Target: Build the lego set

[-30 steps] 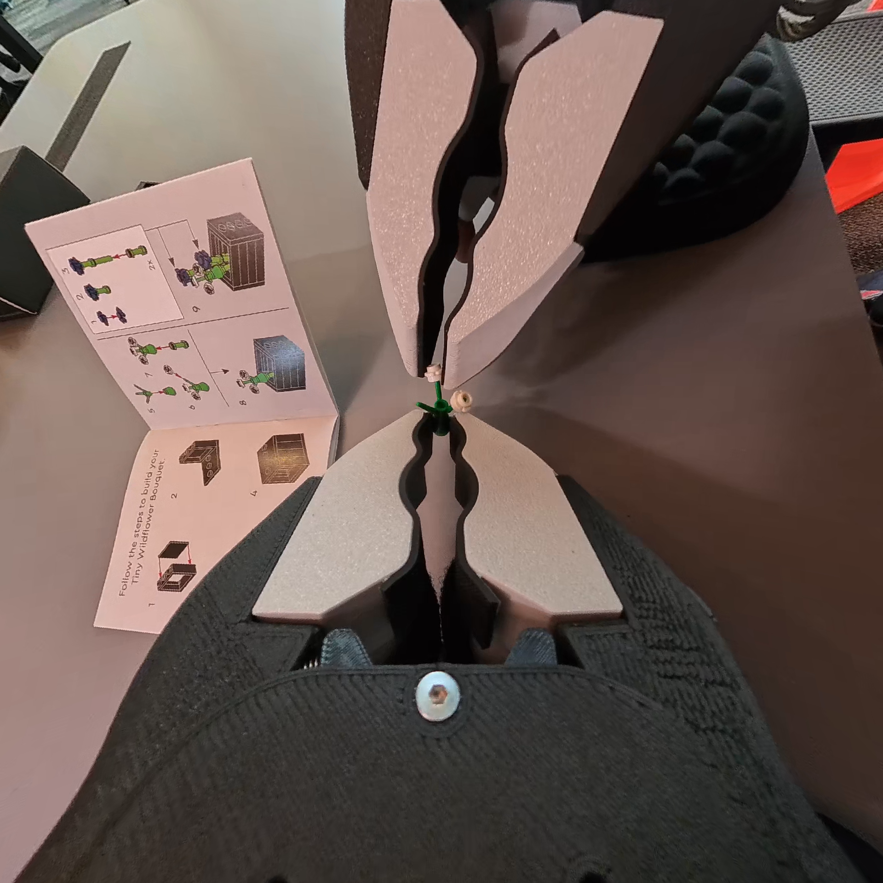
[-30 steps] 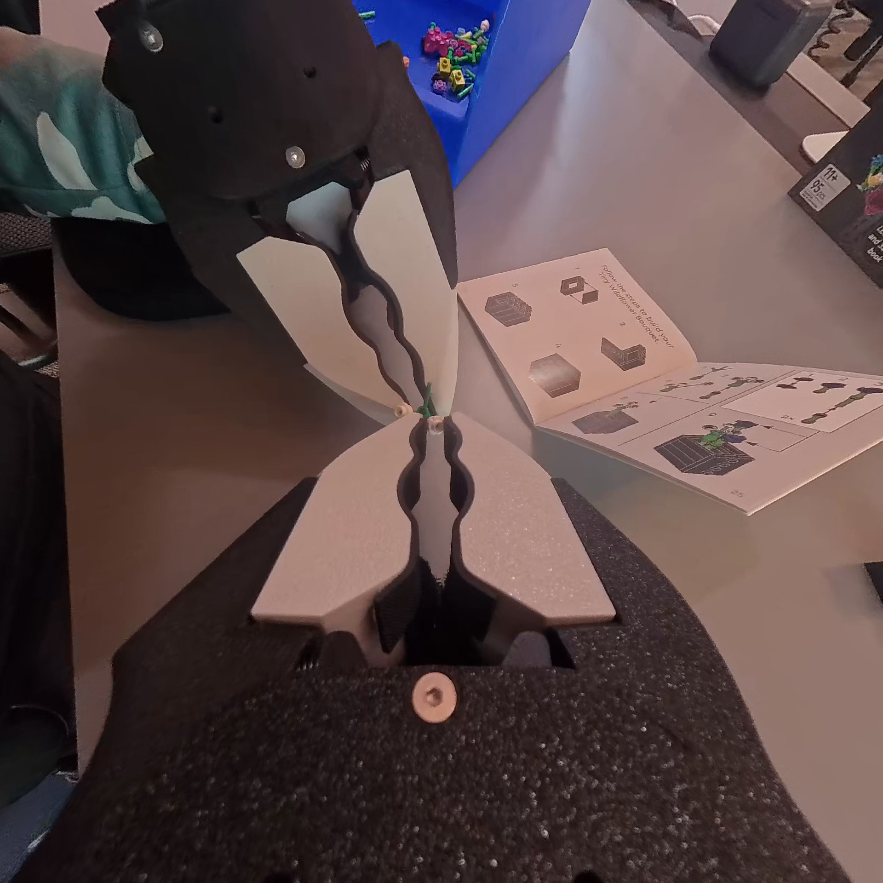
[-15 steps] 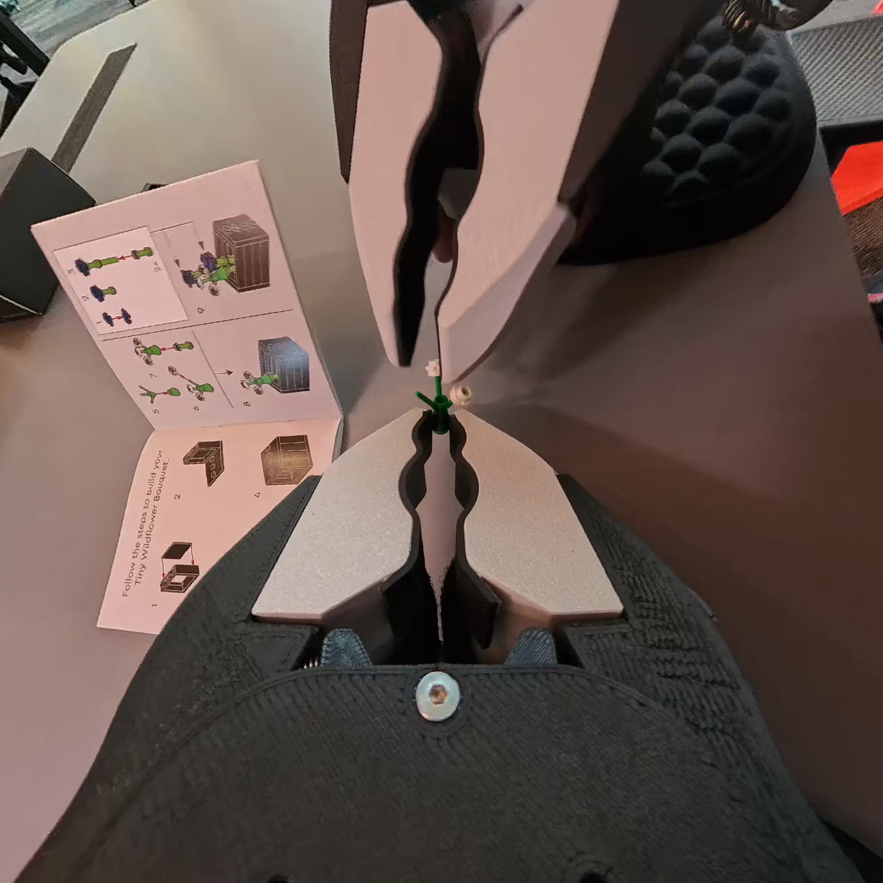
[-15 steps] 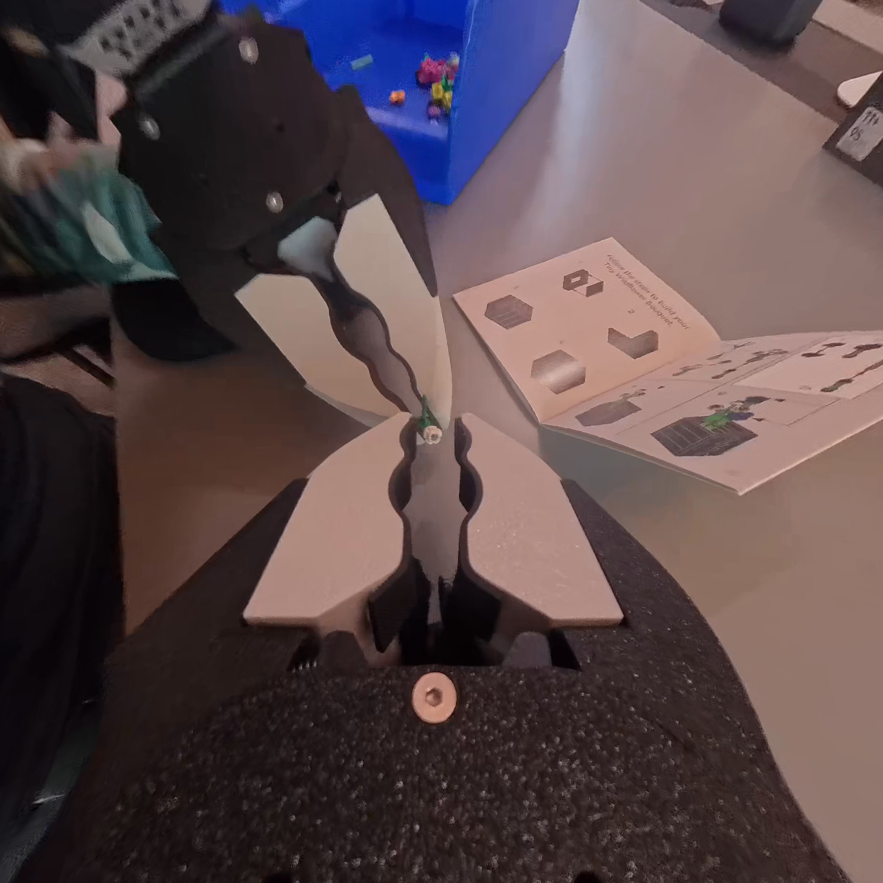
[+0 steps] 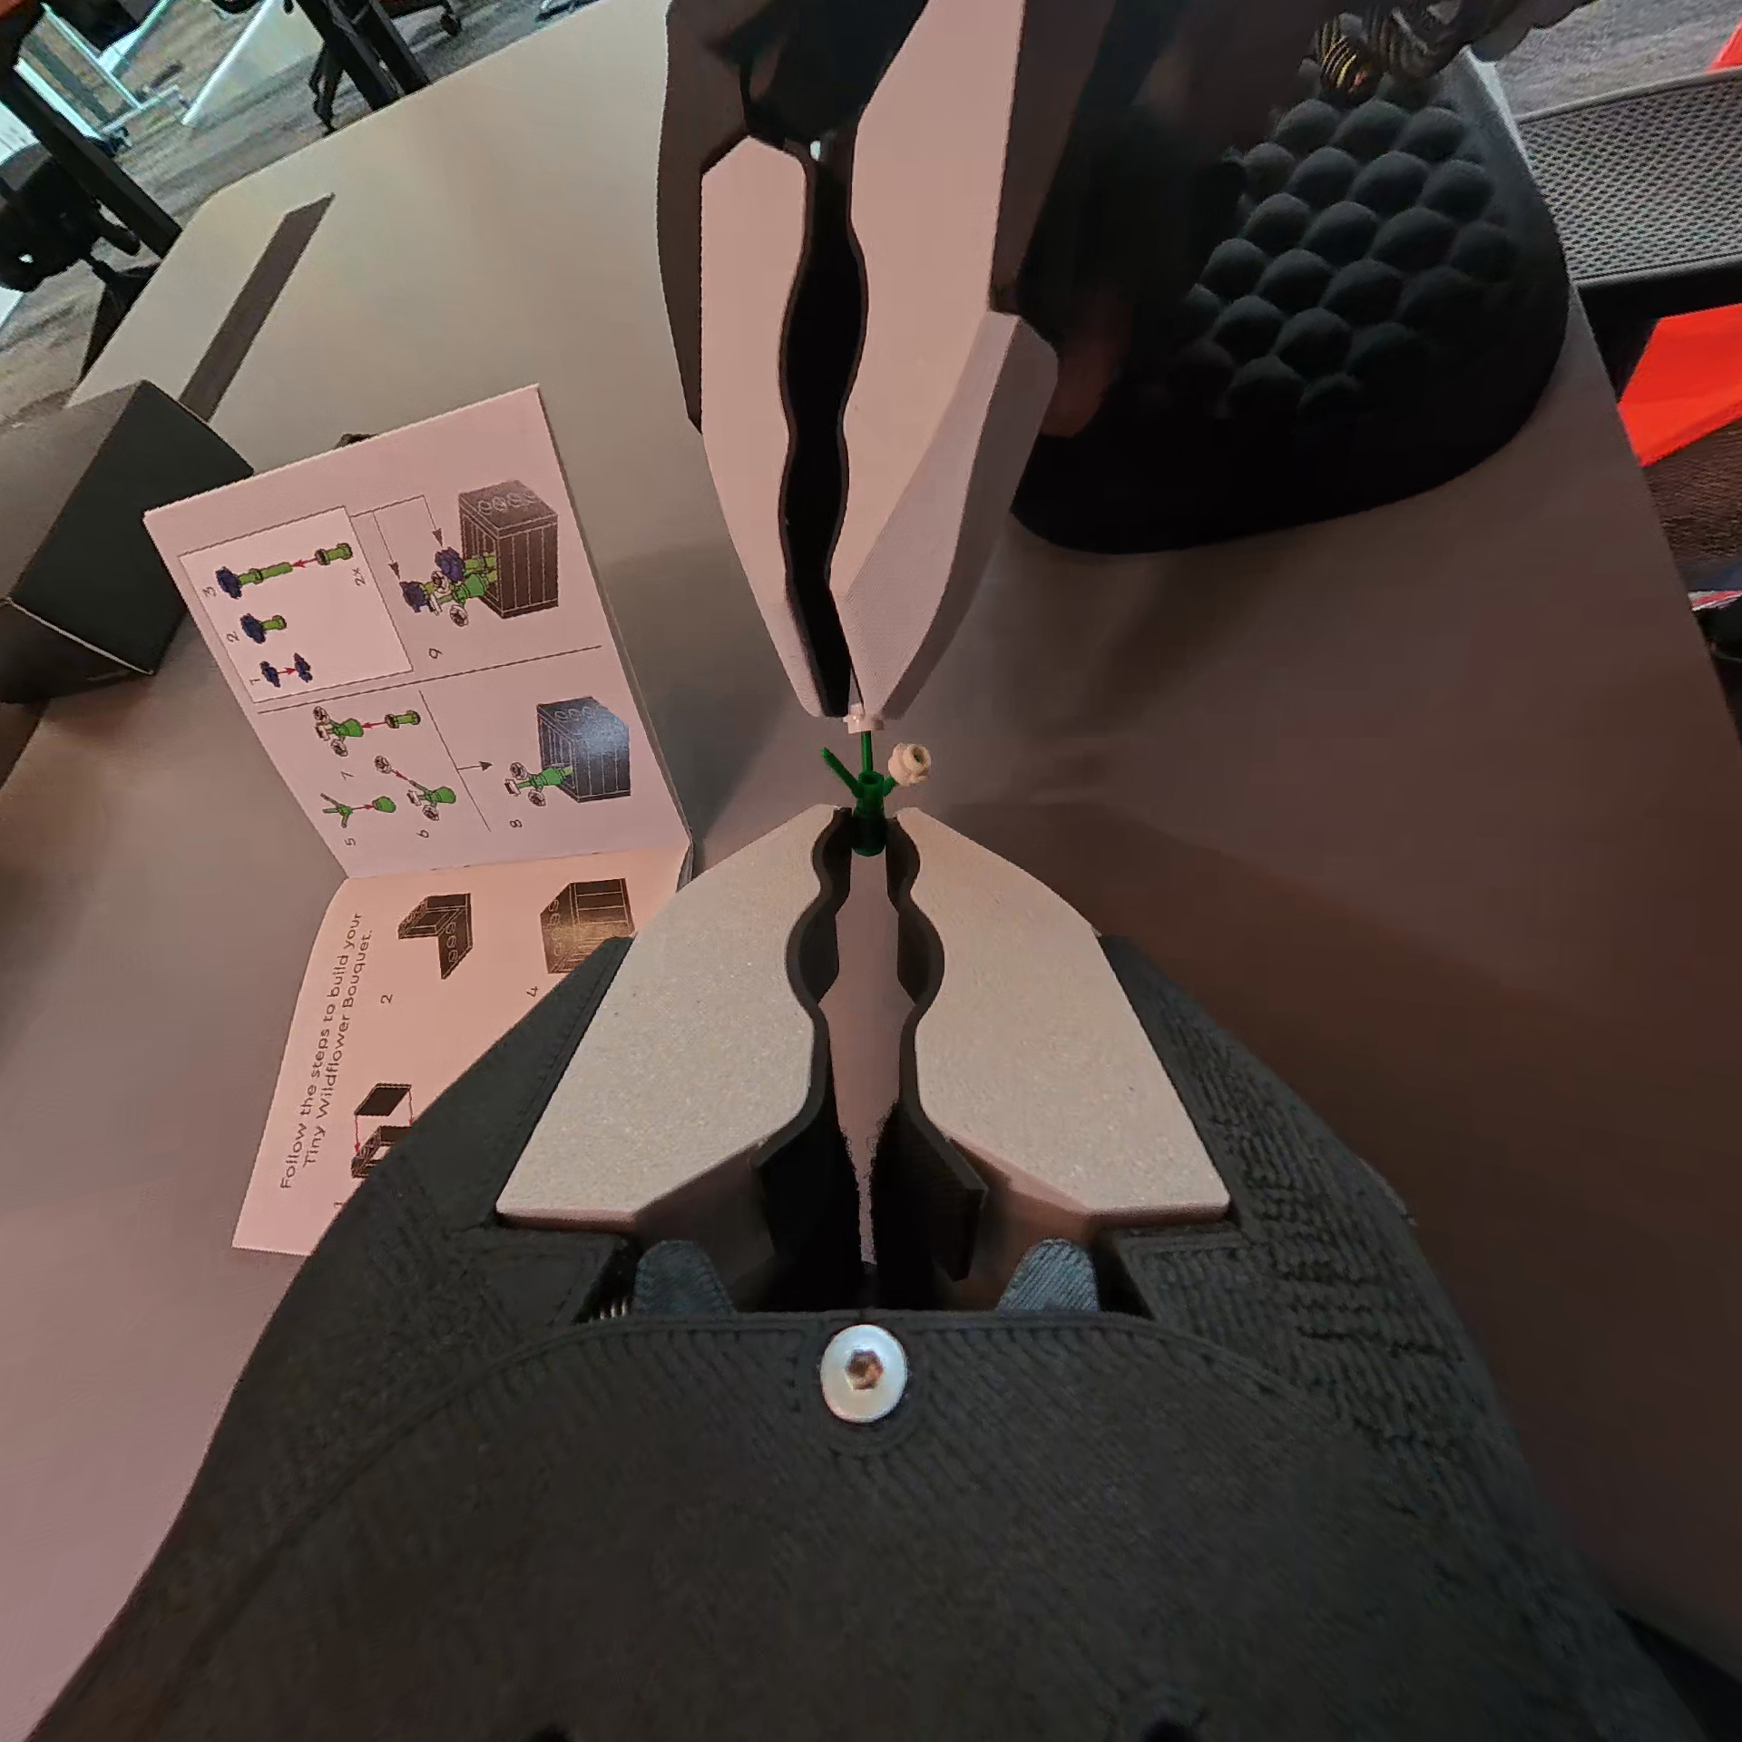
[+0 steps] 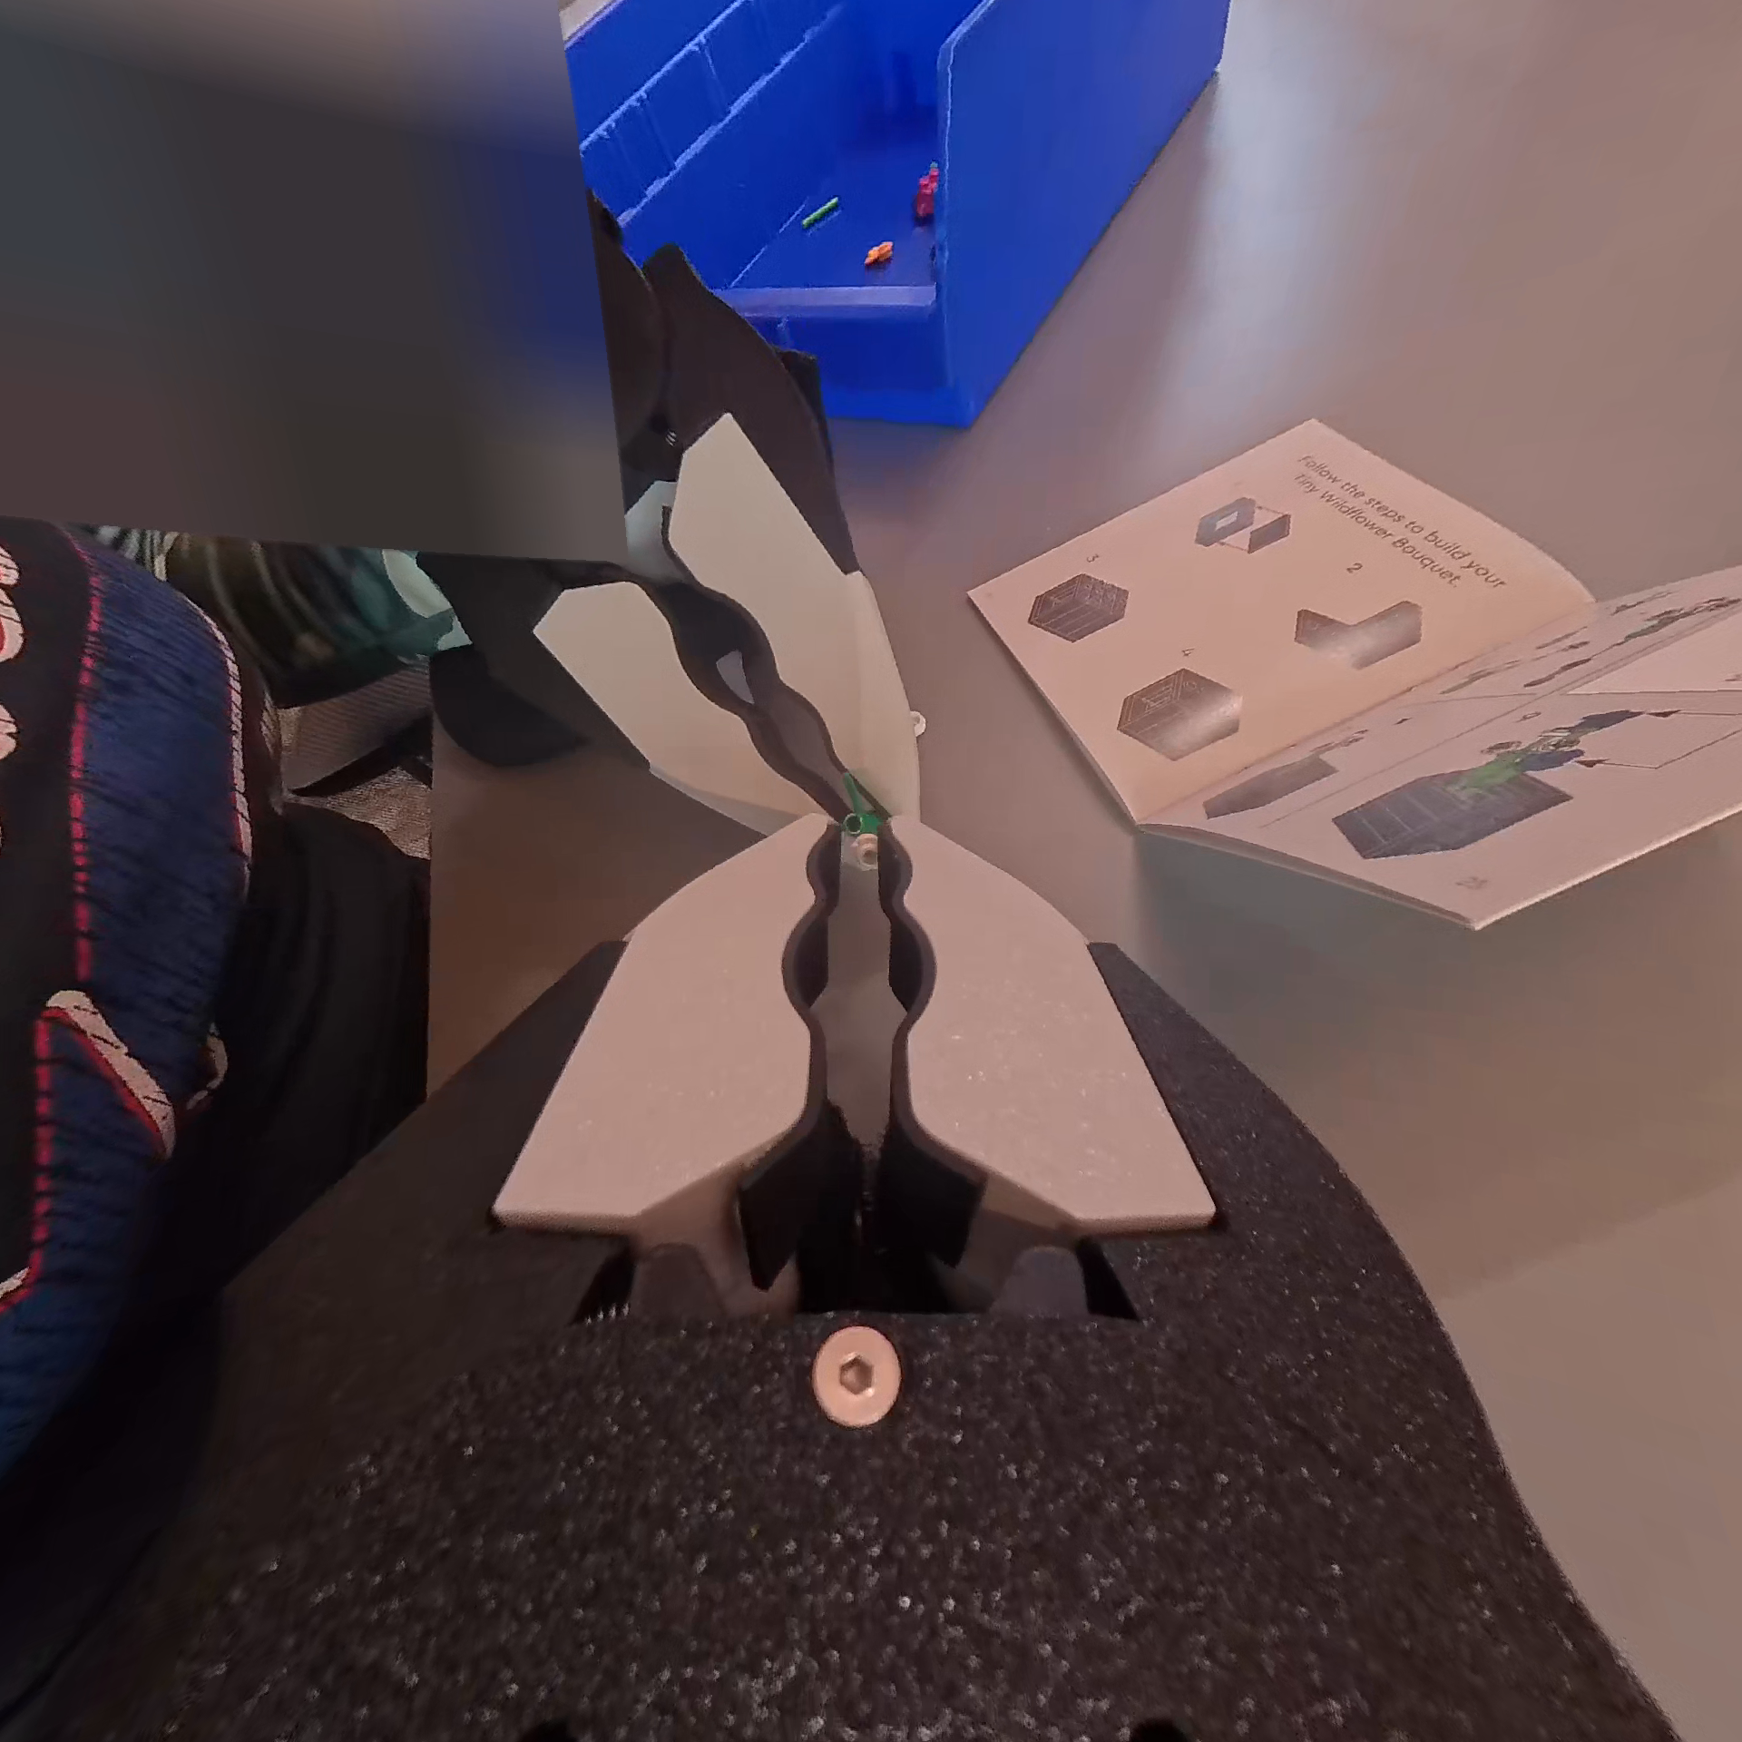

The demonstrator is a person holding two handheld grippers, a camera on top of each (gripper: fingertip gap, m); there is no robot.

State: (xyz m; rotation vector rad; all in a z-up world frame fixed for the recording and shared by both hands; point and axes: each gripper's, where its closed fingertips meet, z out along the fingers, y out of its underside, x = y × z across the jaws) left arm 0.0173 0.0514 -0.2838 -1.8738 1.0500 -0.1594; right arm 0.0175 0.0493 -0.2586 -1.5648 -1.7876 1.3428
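Observation:
My left gripper (image 5: 867,816) is shut on the base of a small green lego stem (image 5: 865,790) with three prongs and holds it above the table. A white flower piece (image 5: 910,762) sits on the right prong. My right gripper (image 5: 850,709) comes in from the far side, shut on a second white flower piece (image 5: 862,722) that touches the tip of the middle prong. The left prong is bare. In the right wrist view the held white piece (image 6: 862,853) sits between my right gripper's tips (image 6: 862,831), against the green stem (image 6: 856,801) in the left gripper (image 6: 862,797).
An open instruction booklet (image 5: 415,660) (image 6: 1320,660) lies on the grey table (image 5: 1320,943). A blue bin (image 6: 1037,236) with a few loose pieces stands beyond it. A black box (image 5: 94,547) is at the left and a black dimpled cushion (image 5: 1339,311) at the far right. A person's sleeve (image 6: 123,895) is close by. My two grippers' fingertips are within a few centimetres of each other.
The right gripper has tilted and brought its white piece from beside the stem onto the tip of the middle prong. The left gripper has stayed shut on the stem.

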